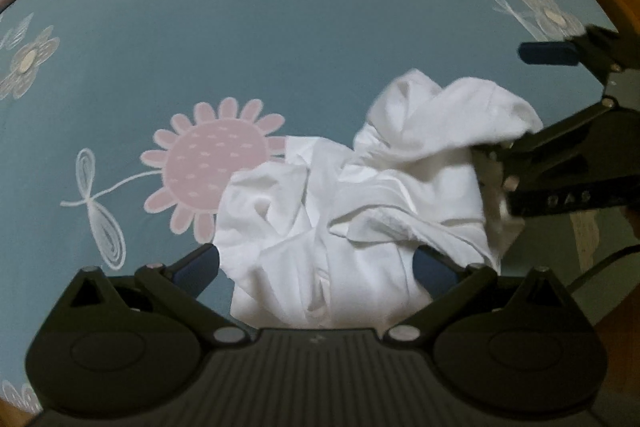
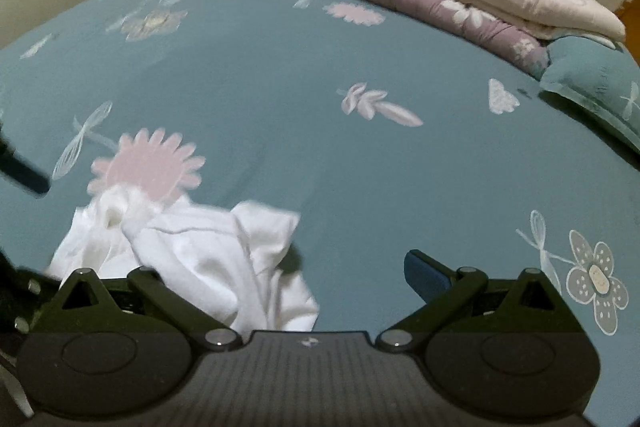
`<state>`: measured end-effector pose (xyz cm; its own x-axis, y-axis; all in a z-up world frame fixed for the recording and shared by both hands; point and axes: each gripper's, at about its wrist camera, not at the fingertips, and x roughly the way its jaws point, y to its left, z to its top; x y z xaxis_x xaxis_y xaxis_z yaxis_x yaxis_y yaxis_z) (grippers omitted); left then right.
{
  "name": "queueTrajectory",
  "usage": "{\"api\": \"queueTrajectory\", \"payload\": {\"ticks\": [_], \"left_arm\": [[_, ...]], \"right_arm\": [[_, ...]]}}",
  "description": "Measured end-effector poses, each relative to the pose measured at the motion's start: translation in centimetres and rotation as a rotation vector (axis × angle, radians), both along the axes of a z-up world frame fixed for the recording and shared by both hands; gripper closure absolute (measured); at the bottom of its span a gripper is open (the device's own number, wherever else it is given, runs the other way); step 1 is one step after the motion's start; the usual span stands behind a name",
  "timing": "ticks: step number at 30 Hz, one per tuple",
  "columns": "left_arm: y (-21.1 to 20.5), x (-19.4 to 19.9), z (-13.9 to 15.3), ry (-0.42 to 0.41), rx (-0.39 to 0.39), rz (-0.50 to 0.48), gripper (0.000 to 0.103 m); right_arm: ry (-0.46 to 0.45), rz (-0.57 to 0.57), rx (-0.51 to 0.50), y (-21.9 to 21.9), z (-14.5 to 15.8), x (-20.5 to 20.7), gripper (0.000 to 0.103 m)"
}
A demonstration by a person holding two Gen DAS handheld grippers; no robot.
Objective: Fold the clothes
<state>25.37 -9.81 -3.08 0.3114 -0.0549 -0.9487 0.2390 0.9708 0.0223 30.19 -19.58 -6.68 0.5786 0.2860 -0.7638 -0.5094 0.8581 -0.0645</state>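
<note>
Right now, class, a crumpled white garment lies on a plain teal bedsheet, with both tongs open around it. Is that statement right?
Not quite. The bedsheet is not plain: it is teal with printed flowers, leaves and dragonflies, as the left wrist view shows plainly. The rest holds: the white garment lies crumpled on it, with the left tongs and the right tongs open.

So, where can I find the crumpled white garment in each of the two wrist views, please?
Left wrist view: the white garment lies low and right of centre, between the open left gripper fingers, reaching to the right gripper.
Right wrist view: the white garment lies at lower left, over the gripper's left finger.
Shared landmark: the pink flower print on the blue sheet, partly covered by the garment.
</note>
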Motion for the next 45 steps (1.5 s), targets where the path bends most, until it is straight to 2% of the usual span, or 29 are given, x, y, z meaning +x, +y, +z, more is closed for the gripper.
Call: {"api": "queueTrajectory", "payload": {"ticks": [4,13,15,19,23,29,33,43,45], "left_arm": [[0.6,0.5,0.6,-0.024,0.001,0.055,0.001],[3.1,3.0,1.9,-0.057,-0.034,0.102,0.001],[3.6,3.6,1.8,-0.056,-0.043,0.108,0.001],[4.8,4.8,1.7,-0.053,-0.062,0.119,0.001],[5.8,5.6,1.5,-0.046,-0.071,0.125,0.001],[6.2,5.9,1.2,-0.004,-0.052,0.098,0.001],[5.7,6.1,1.2,0.003,-0.071,0.062,0.001],[4.9,6.2,1.1,0.025,-0.138,0.042,0.001],[4.6,6.1,0.7,0.034,-0.132,0.037,0.001]], "right_arm": [[-0.014,-0.093,0.031,-0.7,0.4,1.9,0.0],[-0.055,-0.26,-0.119,-1.4,-0.7,7.6,0.0],[-0.031,-0.282,-0.127,-2.0,-1.2,9.0,0.0],[0.02,-0.275,-0.164,-2.2,-2.4,10.7,0.0],[-0.008,-0.255,-0.285,-2.3,-3.7,11.5,0.0],[-0.004,-0.317,-0.36,-5.6,-4.8,14.2,0.0],[-0.037,-0.332,-0.428,-6.8,-5.1,15.3,0.0],[0.004,-0.439,-0.498,-10.6,-5.5,17.4,0.0],[0.016,-0.399,-0.485,-10.2,-5.0,16.8,0.0]]}}
